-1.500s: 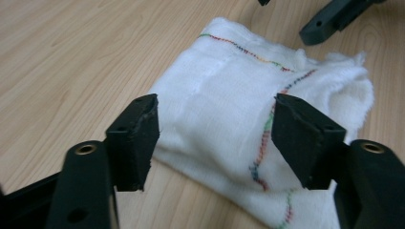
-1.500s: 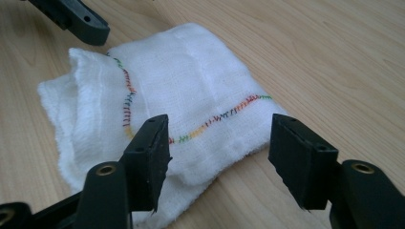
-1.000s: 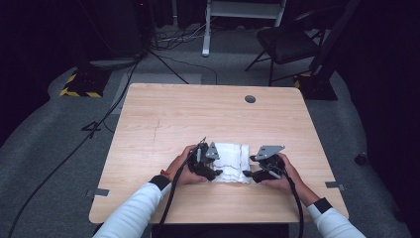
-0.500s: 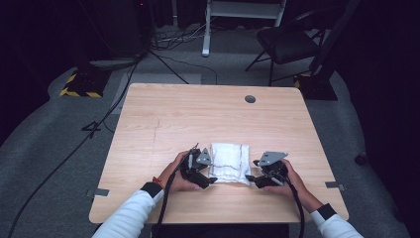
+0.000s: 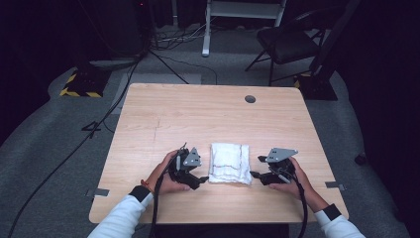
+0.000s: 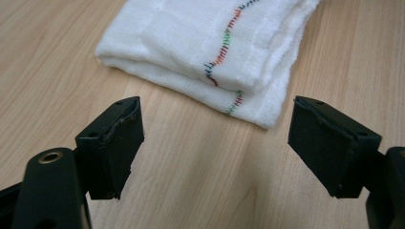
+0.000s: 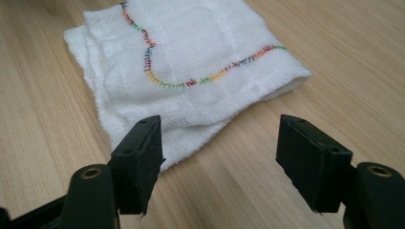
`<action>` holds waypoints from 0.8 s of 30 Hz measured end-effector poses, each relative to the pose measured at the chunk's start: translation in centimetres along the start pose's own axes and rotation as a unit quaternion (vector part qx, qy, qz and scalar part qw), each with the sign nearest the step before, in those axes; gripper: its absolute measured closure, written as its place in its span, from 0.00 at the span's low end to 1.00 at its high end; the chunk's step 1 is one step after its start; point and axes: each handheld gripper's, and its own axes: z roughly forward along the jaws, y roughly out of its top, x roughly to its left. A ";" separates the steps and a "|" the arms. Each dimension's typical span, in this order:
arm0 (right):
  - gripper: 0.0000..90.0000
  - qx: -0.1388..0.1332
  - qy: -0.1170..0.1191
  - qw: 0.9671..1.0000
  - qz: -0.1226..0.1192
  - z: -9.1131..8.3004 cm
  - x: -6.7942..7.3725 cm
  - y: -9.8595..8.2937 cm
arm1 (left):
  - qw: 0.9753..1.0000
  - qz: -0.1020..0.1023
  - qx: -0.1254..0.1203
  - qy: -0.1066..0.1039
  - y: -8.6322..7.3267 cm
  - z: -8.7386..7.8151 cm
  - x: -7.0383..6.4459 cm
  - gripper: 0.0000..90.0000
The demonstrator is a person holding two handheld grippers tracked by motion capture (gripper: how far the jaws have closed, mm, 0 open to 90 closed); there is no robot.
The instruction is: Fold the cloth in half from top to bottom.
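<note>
A folded white gauze cloth with multicoloured wavy stitching lies flat on the light wooden table, lower centre of the high view. The left gripper sits just beside its left edge, the right gripper just beside its right; both have their jaws spread wide, holding nothing.

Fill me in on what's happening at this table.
A person sits at a wooden table with a claw in each hand. A folded white cloth with colourful stitching lies between them. The left claw and the right claw both sit open beside the cloth, one at each side, holding nothing. The cloth lies flat in a neat folded stack, and neither claw touches it.
</note>
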 end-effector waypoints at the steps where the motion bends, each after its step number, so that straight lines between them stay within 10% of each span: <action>1: 0.37 -0.001 0.000 1.000 -0.001 -0.1 0.0 0.0 | 1.000 0.001 0.001 0.000 -0.1 -0.1 0.0 0.22; 12: 0.37 -0.008 -0.009 1.000 -0.001 -1.4 -0.7 -0.5 | 0.999 0.004 0.018 0.032 -1.3 -1.6 0.1 0.23; 24: 0.34 0.022 -0.070 0.997 -0.020 -3.2 -1.2 -2.5 | 0.996 -0.008 0.036 0.077 -3.8 -3.8 0.1 0.23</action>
